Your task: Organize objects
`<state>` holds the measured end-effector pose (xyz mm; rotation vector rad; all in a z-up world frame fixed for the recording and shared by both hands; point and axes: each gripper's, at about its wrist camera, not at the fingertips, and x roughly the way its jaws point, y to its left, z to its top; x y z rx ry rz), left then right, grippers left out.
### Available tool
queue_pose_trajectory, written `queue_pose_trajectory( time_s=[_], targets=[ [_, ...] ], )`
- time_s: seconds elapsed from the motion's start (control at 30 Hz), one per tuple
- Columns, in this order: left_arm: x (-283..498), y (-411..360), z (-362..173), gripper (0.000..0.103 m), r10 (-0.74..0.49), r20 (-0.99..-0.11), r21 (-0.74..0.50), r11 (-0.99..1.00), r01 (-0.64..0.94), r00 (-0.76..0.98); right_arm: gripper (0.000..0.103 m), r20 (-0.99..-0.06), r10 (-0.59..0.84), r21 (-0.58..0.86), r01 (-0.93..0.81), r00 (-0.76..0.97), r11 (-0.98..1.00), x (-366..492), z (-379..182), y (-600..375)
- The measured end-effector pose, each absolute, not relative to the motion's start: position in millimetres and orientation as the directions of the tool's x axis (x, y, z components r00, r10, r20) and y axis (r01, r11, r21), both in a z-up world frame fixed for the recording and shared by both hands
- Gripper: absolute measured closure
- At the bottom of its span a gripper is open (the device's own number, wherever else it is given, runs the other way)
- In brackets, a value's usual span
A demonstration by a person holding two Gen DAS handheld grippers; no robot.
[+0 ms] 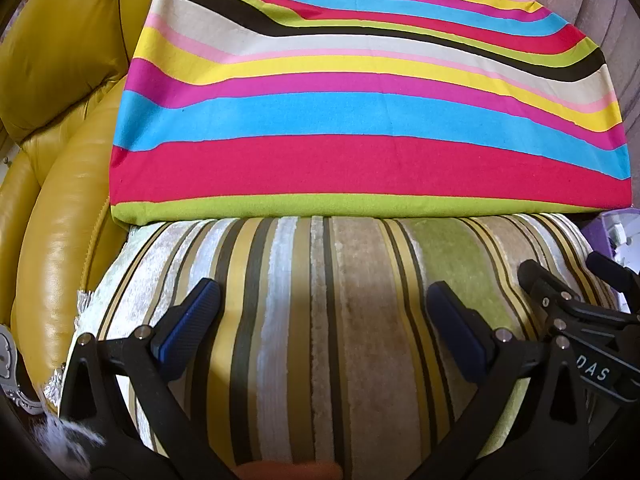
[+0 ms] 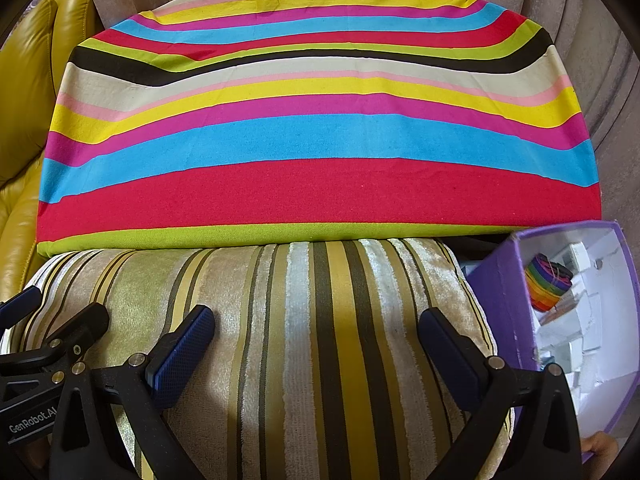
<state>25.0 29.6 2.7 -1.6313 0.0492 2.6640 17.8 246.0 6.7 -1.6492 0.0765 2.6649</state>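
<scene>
Both tools hang side by side over a plump velvet cushion with olive, gold and cream stripes (image 1: 320, 340), which lies directly ahead of and beneath them on a mustard-yellow leather sofa (image 1: 60, 160). The left tool (image 1: 324, 312) has its blue-padded fingers spread wide over the cushion's left half, gripping nothing; the right tool (image 2: 316, 336) is likewise spread and empty over the right half. The cushion's long axis runs left to right across both views, square to the fingers, and its stripes run away from the tools. Just behind it, touching its far edge, rests a larger cushion in bright horizontal bands of red, blue, magenta and yellow (image 1: 360, 100). A purple open-topped cardboard box (image 2: 500, 280) holding small white items and a rainbow-coloured roll sits just beside the cushion's right end, nearest the right tool. Each tool seems equally placed to pinch its own end of the cushion.
</scene>
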Motion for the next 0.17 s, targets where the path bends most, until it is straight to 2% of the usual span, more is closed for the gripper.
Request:
queue_pose_trajectory(
  time_s=[0.17],
  targets=[
    [25.5, 29.4, -0.7, 0.0, -0.024, -0.889, 0.035, -0.999, -0.015, -0.458, 0.0, -0.896, -0.015, 0.032, -0.031, -0.444, -0.999, 17.8, 6.8, 245.9]
  ],
)
